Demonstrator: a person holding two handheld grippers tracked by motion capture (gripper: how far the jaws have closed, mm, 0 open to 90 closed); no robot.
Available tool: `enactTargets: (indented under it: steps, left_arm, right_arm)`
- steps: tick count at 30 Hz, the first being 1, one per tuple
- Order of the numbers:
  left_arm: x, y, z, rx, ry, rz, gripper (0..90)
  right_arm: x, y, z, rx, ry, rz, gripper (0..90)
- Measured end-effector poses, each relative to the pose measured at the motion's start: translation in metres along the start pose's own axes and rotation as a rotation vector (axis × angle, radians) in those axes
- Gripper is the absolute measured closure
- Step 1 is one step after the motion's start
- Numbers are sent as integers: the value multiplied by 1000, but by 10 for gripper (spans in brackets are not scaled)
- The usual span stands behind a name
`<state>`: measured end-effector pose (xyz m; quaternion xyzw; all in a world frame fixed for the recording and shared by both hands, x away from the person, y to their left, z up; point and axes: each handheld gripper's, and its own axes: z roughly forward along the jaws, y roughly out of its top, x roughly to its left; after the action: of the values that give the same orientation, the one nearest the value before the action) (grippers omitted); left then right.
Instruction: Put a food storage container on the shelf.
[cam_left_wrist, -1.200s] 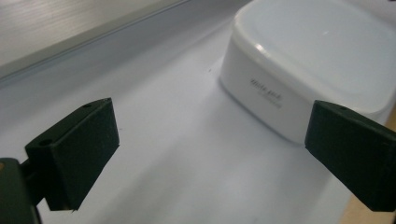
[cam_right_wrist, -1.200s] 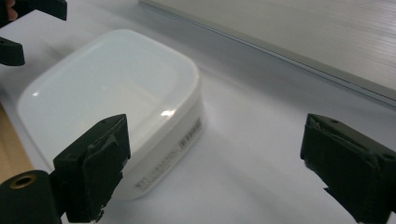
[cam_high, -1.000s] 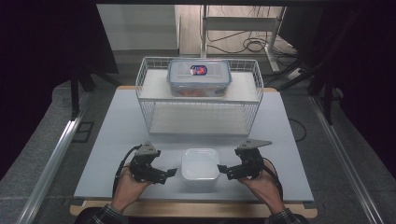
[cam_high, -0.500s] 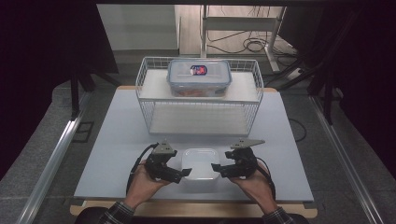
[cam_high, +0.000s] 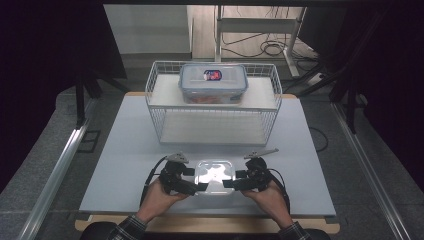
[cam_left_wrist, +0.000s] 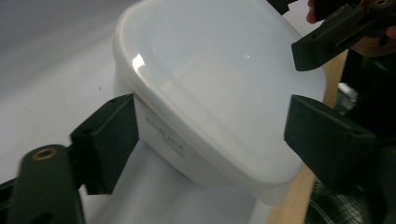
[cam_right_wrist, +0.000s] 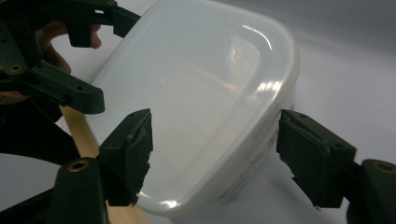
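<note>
A white translucent container (cam_high: 214, 176) with rounded corners sits near the front edge of the table. My left gripper (cam_high: 196, 180) is at its left end, held by a hand. In the left gripper view the left gripper (cam_left_wrist: 212, 105) is open, its jaws straddling the container (cam_left_wrist: 219, 79), and one pad (cam_left_wrist: 112, 140) touches the wall. My right gripper (cam_high: 234, 179) is at the right end. In the right gripper view the right gripper (cam_right_wrist: 215, 116) is open around the container (cam_right_wrist: 201, 88), with a small gap at one pad (cam_right_wrist: 313, 158).
A white wire basket (cam_high: 155, 107) stands at the back of the grey table (cam_high: 125, 150). On its upper shelf rests a clear lidded box (cam_high: 213, 82) with a red label. The table's wooden front edge (cam_high: 200, 225) runs just behind the hands.
Both grippers have moved inward from the container's sides, and their jaws now reach around its left and right ends. The container has stayed in the same spot.
</note>
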<state>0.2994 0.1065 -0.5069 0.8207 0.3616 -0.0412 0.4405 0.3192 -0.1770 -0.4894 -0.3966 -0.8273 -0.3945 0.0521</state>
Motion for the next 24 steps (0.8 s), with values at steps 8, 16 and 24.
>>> enactTargets:
  steps: [8,16,24]
  left_arm:
    - [-7,-5,-16,-22,27,-8,474]
    - [-7,-4,-21,-106,77,-44,643]
    - [-4,-6,-25,-156,94,-74,795]
  right_arm:
    - [12,-4,-14,-23,-74,-15,499]
    - [12,-2,-22,-96,-122,5,656]
    - [15,-3,-25,-144,-169,-22,774]
